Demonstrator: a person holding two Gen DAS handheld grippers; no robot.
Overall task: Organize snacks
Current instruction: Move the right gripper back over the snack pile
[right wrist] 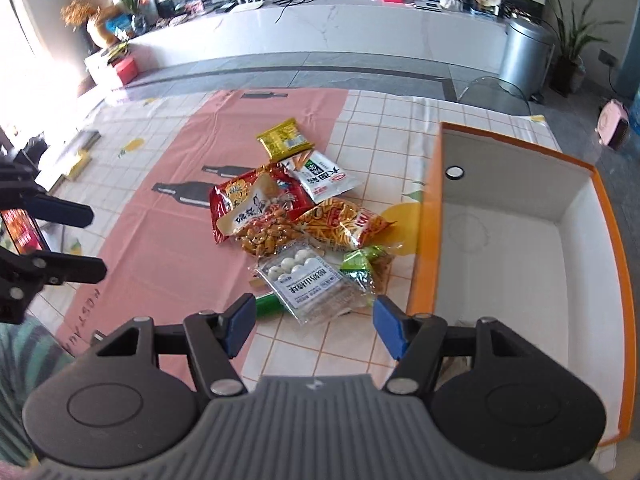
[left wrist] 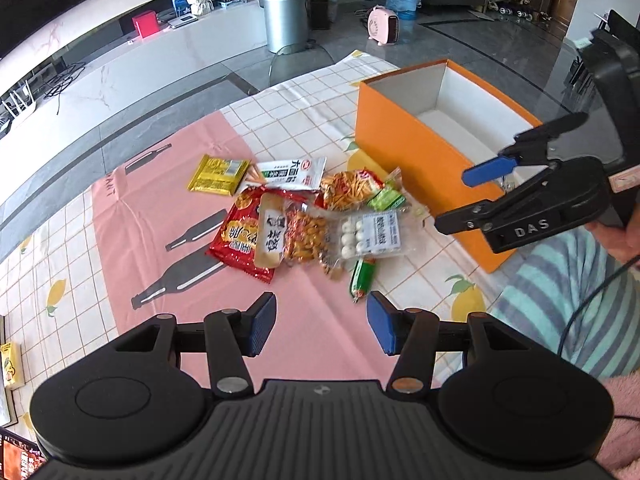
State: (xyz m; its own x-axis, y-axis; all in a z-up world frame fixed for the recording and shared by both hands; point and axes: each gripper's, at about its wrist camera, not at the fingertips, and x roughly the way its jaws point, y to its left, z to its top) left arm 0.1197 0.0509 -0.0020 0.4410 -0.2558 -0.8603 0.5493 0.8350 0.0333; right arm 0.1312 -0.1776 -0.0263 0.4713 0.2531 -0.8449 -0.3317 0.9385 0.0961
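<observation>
Both claws hang above the desk with their jaws standing apart and nothing between the pads: the left claw [left wrist: 322, 322] over the pink strip of the cloth [left wrist: 160, 200], the right claw [right wrist: 314, 326] just beside the near edge of the snack pile.

The snacks lie in one loose heap in the middle of the desk, overlapping each other, and the orange box [right wrist: 424, 240] stands just beside the heap, open at the top and seemingly empty, toward the right edge. None of the packets is in the box yet, so the sorting looks to be at its start.

In the heap: a yellow packet [left wrist: 218, 174] at the far edge and mostly free, a white pouch [left wrist: 298, 172] touching it, a red bag [left wrist: 238, 236] with a nut pack [left wrist: 304, 234] lying across it, an orange stick bag [right wrist: 340, 224], a clear ball pack [right wrist: 308, 276] nearest the right claw, a small green packet [right wrist: 356, 262] by the box, and a green tube [left wrist: 362, 278] poking out at the near edge.

All of these should be light, soft and crinkly, with slick film. The puffed bags would likely crush or slip if squeezed at the belly; a crimped end seam or a corner offers a flatter, firmer bite. The ball pack looks stiffer and its near edge is exposed, a fair first pick. Lifting a lower bag risks dragging those lying on it.
</observation>
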